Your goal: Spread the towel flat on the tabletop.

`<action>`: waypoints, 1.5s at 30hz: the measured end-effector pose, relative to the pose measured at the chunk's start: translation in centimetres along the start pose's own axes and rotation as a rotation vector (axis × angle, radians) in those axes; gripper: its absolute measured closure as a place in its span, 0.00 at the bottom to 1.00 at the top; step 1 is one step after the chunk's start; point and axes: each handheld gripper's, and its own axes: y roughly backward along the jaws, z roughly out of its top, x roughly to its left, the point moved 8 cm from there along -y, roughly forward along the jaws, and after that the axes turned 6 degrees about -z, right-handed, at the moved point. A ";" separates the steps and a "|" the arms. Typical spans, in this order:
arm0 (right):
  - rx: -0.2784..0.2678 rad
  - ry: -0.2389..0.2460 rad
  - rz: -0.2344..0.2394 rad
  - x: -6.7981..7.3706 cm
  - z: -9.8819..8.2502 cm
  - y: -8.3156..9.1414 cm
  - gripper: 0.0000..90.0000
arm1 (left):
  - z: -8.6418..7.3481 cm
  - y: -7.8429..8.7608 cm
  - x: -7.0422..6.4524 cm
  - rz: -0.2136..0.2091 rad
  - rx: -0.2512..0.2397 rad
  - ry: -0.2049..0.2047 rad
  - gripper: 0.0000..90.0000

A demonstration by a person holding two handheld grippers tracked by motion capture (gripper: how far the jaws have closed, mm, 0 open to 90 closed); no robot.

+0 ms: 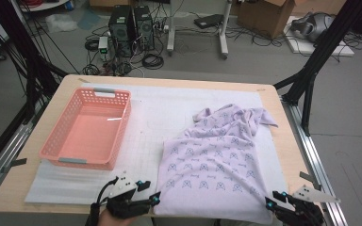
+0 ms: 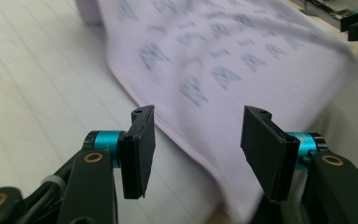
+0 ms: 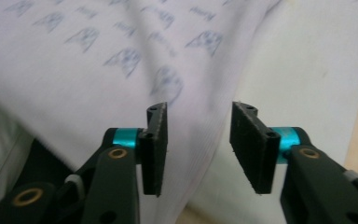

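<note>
While both tongs hang at the near edge of the worktop (image 1: 37,188), I see the lilac garment (image 1: 217,160) w/ a dark printed pattern spread flat on the white foam mat (image 1: 155,117), right of centre, its hem reaching the near edge and its upper part bunched toward the far right. Left tongs (image 1: 154,192) sit just beside the garment's near-left corner; in the left gripper view the left tongs (image 2: 198,140) stand released, jaws well apart, w/ the garment's (image 2: 242,65) edge running between and beyond them, pads not pressing on it. Right tongs (image 1: 269,203) sit at the garment's near-right corner; in the right gripper view the right tongs (image 3: 198,140) are likewise released, the gap between jaws plain, cloth (image 3: 98,56) lying under and ahead of them, untouched by the pads as far as I can tell. Pink plastic basket (image 1: 87,128), perforated walls, grey handles, rests on the mat's left half, well apart from the garment. Beyond the worktop: computer towers (image 1: 132,29) and cables on the floor, cardboard box (image 1: 268,16) at far right.
</note>
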 end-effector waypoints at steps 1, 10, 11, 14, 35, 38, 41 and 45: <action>-0.001 -0.006 -0.006 -0.2 0.3 -0.5 0.61 | 0.5 -0.5 0.6 0.012 -0.009 0.008 0.49; 0.047 -0.012 -0.071 -0.9 2.8 -5.5 0.62 | 1.4 -6.0 2.6 0.022 0.094 0.014 0.52; 0.041 0.000 -0.078 -0.9 2.9 -5.5 0.68 | 1.2 -6.1 2.1 0.034 0.110 -0.051 0.58; 0.049 0.006 0.001 -0.3 2.6 -5.1 0.94 | 0.8 -5.8 1.4 0.041 0.131 -0.086 0.94; -0.051 0.003 0.013 -0.4 2.8 -2.3 0.95 | 1.8 -2.5 3.0 0.090 0.034 -0.013 0.96; -0.050 0.003 -0.040 -1.2 4.1 -4.5 0.95 | 2.4 -3.7 4.2 0.129 0.035 -0.011 0.96; -0.052 0.008 -0.079 -1.6 4.9 -5.7 0.95 | 2.5 -4.3 5.0 0.150 0.041 0.002 0.93; -0.062 -0.055 -0.061 -1.4 5.0 -5.4 0.69 | 1.6 -3.0 4.9 0.106 0.020 0.087 0.62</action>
